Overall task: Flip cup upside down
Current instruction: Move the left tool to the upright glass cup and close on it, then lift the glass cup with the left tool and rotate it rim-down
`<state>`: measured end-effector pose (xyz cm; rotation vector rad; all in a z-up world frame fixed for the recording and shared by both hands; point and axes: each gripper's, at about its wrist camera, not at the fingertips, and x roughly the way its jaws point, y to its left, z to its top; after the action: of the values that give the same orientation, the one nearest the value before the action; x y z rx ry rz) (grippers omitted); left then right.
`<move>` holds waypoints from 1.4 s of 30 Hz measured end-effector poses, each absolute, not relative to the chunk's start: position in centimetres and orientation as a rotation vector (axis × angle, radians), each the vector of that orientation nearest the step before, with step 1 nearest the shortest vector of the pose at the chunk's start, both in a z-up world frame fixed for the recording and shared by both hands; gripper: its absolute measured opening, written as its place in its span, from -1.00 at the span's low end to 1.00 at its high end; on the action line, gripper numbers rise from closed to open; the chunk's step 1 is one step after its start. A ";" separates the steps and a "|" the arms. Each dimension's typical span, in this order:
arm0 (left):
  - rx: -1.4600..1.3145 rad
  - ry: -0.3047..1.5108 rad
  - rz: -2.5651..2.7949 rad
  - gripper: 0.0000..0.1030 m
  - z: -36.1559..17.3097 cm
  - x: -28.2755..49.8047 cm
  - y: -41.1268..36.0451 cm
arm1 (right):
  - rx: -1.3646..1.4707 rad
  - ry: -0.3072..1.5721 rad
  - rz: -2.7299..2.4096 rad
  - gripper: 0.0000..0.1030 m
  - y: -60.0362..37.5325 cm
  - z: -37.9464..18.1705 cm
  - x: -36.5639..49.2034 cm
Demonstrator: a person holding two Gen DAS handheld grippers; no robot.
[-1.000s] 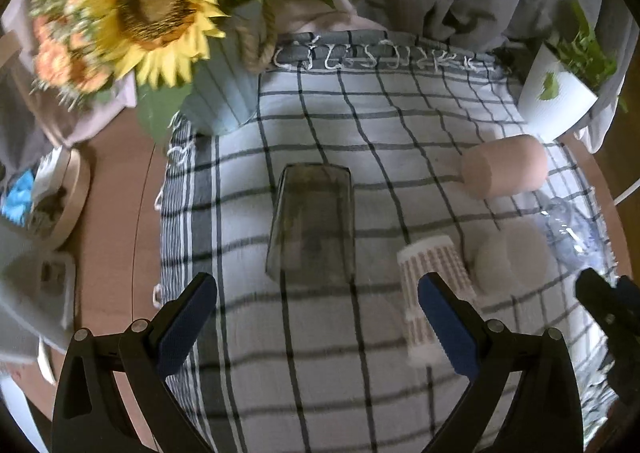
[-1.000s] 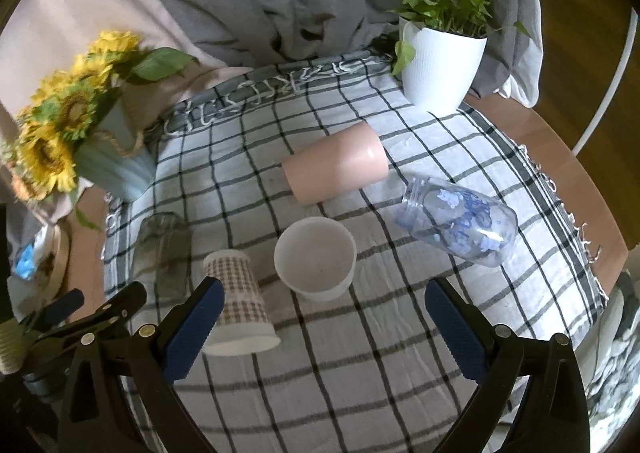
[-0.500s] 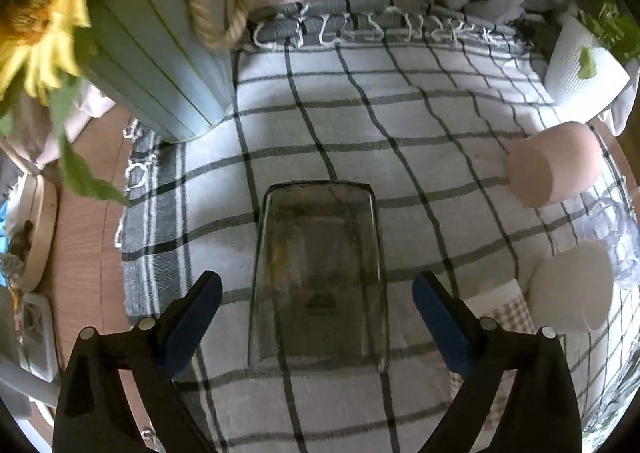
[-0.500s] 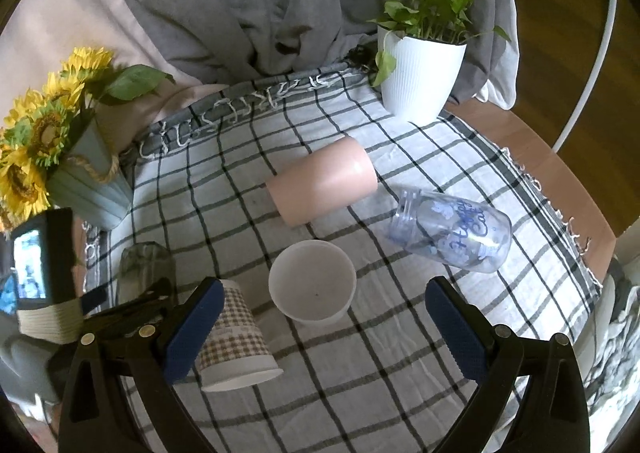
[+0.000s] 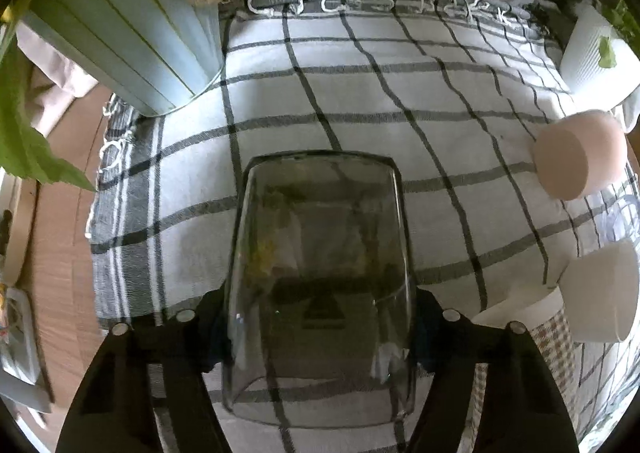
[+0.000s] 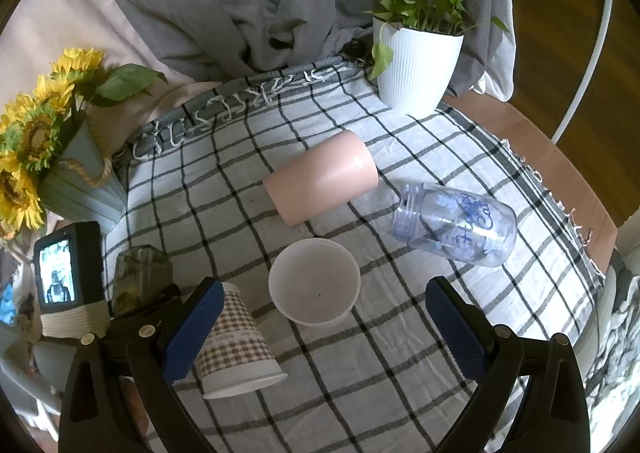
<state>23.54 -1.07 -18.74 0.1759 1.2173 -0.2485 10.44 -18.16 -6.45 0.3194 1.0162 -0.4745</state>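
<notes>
A smoky grey glass cup (image 5: 320, 273) stands on the checked cloth (image 5: 360, 93), filling the middle of the left wrist view. My left gripper (image 5: 318, 327) has one finger on each side of the cup's lower part; the pads are hidden behind the glass, so contact is unclear. The same cup (image 6: 140, 273) shows small at the left of the right wrist view. My right gripper (image 6: 324, 329) is open and empty above the cloth, near a white cup (image 6: 314, 287) standing open-side up.
A checked paper cup (image 6: 236, 349) stands upside down. A pink cup (image 6: 320, 177) and a clear bottle (image 6: 456, 225) lie on their sides. A sunflower pot (image 6: 80, 185) is at the left, a white plant pot (image 6: 418, 69) at the back.
My left gripper has moved forward until the grey glass cup stands between its fingers, and the fingers have come closer together. My right gripper has hardly moved.
</notes>
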 end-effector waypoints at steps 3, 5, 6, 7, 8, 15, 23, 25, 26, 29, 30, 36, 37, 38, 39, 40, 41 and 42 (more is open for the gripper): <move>0.168 1.201 -0.249 0.29 -18.7 23.5 -1.1 | 0.317 1.026 -0.470 0.97 -18.0 -6.7 10.5; 0.178 1.195 -0.247 0.29 -18.6 23.5 -1.2 | 0.316 1.027 -0.472 0.97 -17.9 -6.8 10.5; 0.183 1.193 -0.247 0.29 -18.6 23.5 -1.2 | 0.314 1.027 -0.470 0.97 -17.9 -6.8 10.4; 0.193 1.189 -0.245 0.29 -18.6 23.4 -1.3 | 0.312 1.027 -0.469 0.97 -17.9 -6.9 10.4; 0.200 1.185 -0.243 0.29 -18.5 23.3 -1.4 | 0.311 1.028 -0.473 0.97 -17.9 -6.9 10.4; 0.168 1.174 -0.238 0.29 -17.7 22.9 -0.7 | 0.304 1.031 -0.472 0.97 -18.0 -7.0 10.2; 0.149 1.149 -0.218 0.29 -15.1 21.3 0.7 | 0.303 1.024 -0.448 0.97 -17.9 -6.7 9.7; 0.143 1.137 -0.209 0.29 -14.1 20.7 1.0 | 0.299 1.021 -0.436 0.97 -17.9 -6.5 9.5; 0.136 1.129 -0.207 0.29 -13.6 20.4 1.1 | 0.297 1.019 -0.429 0.97 -17.8 -6.3 9.4; 0.126 1.107 -0.197 0.29 -12.0 19.1 1.3 | 0.290 1.009 -0.402 0.97 -17.9 -5.7 9.0; 0.122 1.100 -0.192 0.29 -11.4 18.5 1.3 | 0.288 1.006 -0.395 0.97 -18.0 -5.5 8.8; 0.098 1.069 -0.175 0.29 -8.5 14.5 0.4 | 0.277 1.005 -0.347 0.97 -19.2 -4.7 7.5; 0.093 1.068 -0.173 0.29 -8.2 14.0 0.2 | 0.273 1.013 -0.339 0.97 -19.6 -4.7 7.3; 0.088 1.067 -0.170 0.29 -8.0 13.4 -0.1 | 0.270 1.019 -0.332 0.97 -19.9 -4.7 7.1; 0.083 1.066 -0.170 0.29 -7.6 12.6 -0.6 | 0.267 1.027 -0.323 0.97 -20.3 -4.8 6.8; 0.083 1.064 -0.170 0.29 -7.4 12.0 -1.0 | 0.261 1.038 -0.315 0.97 -20.7 -4.8 6.5; 0.084 1.065 -0.169 0.29 -7.1 11.3 -1.5 | 0.259 1.045 -0.302 0.97 -21.1 -4.9 6.3; 0.084 1.067 -0.170 0.29 -7.1 10.8 -1.8 | 0.259 1.056 -0.291 0.97 -21.4 -5.0 6.0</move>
<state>10.82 -1.79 -7.05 0.0841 1.0669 -0.1697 6.00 -21.44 -5.01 0.2586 1.0556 -0.2908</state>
